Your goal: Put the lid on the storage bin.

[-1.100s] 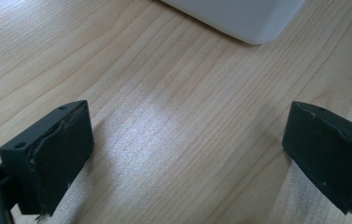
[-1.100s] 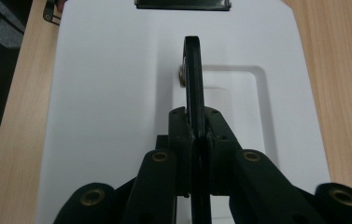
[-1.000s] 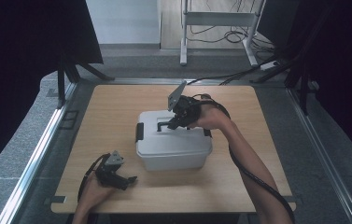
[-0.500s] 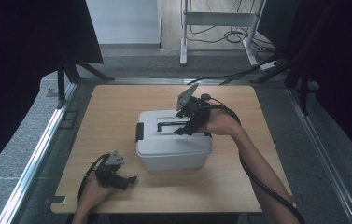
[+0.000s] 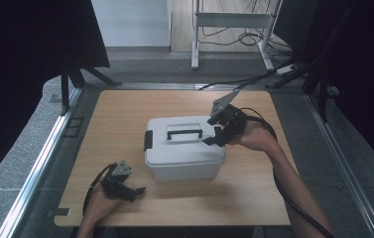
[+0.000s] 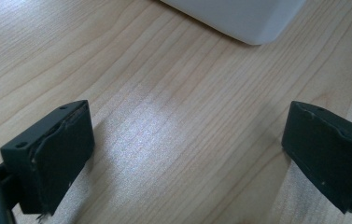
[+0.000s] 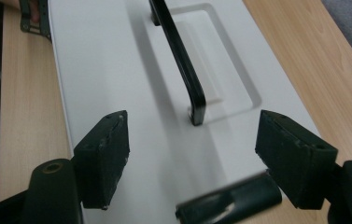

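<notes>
A white lidded box (image 5: 184, 153) stands mid-table, its black handle (image 5: 184, 133) lying flat in a recess of the lid. My right gripper (image 5: 213, 131) hovers over the lid's right end and points along the lid (image 7: 117, 56) toward the handle (image 7: 178, 56). Its jaws have just been opening and stand open, pressing on nothing. A blurred black latch (image 7: 229, 203) lies low between them. My left gripper (image 5: 134, 191) rests near the front left of the table, open over bare wood (image 6: 164, 121). The box's corner (image 6: 239, 18) lies just ahead of it.
Another black latch (image 5: 148, 140) sits on the box's left end. The wooden table (image 5: 120, 114) has bare room to the left, behind and in front of the box. A metal stand (image 5: 234, 29) and cables (image 5: 254, 79) lie beyond the far edge, with dark curtains at both sides.
My right gripper has drawn back to the right, from over the handle to the lid's right end, and its jaws have opened. The left gripper has stayed put.
</notes>
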